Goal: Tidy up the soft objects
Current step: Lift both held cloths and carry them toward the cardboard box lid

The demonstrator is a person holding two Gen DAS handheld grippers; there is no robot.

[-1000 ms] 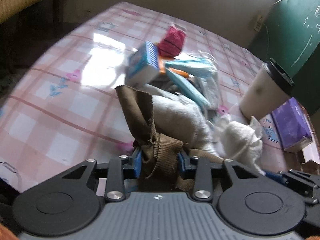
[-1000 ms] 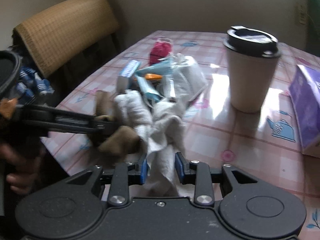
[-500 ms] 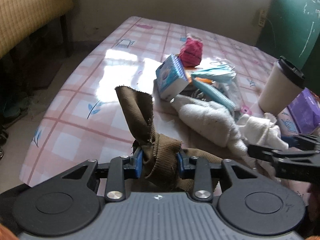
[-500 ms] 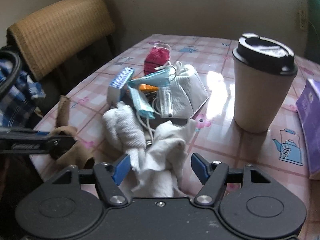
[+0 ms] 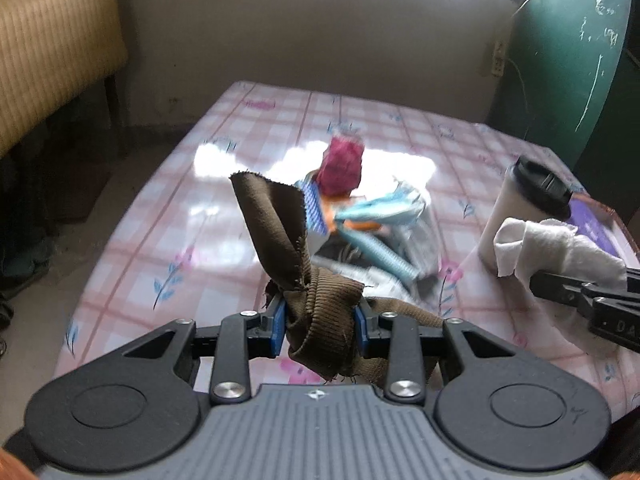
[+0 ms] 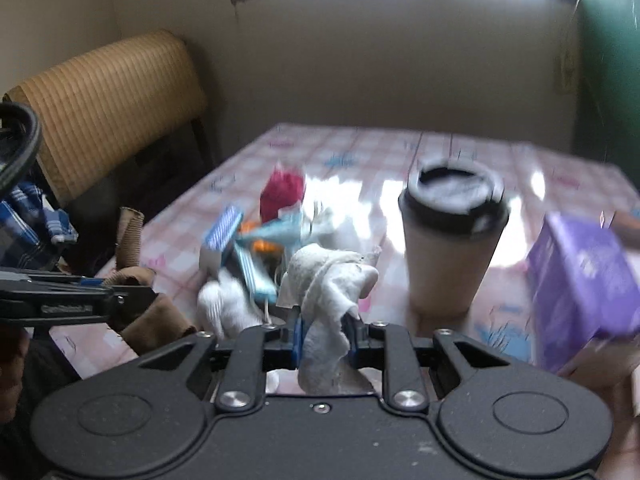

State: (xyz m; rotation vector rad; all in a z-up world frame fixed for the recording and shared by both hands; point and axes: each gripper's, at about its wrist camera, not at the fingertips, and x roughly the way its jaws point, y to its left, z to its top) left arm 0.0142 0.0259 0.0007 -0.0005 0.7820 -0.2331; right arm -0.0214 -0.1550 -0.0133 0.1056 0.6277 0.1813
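My left gripper (image 5: 320, 316) is shut on a brown ribbed cloth (image 5: 276, 224), one end sticking up and the rest hanging below the jaws. My right gripper (image 6: 324, 332) has its jaws closing tight on a white cloth (image 6: 328, 280), pads pressing it, held above the table. In the left wrist view the right gripper (image 5: 560, 288) shows at the right with the white cloth (image 5: 548, 248). The right wrist view has the left gripper (image 6: 132, 296) with the brown cloth (image 6: 156, 320). A white sock (image 6: 224, 308) lies on the table beside the clutter.
On the pink checked table (image 5: 200, 216) sit a red knitted item (image 5: 342, 168), blue face masks (image 5: 384, 208), a small blue-and-white pack (image 6: 222, 232), a lidded paper cup (image 6: 448, 248) and a purple box (image 6: 580, 280). A woven chair back (image 6: 112, 104) stands at the left.
Both grippers have risen with their cloths. The right gripper opened wide and shut again on the white cloth, now lifted off the table. The left grip is unchanged.
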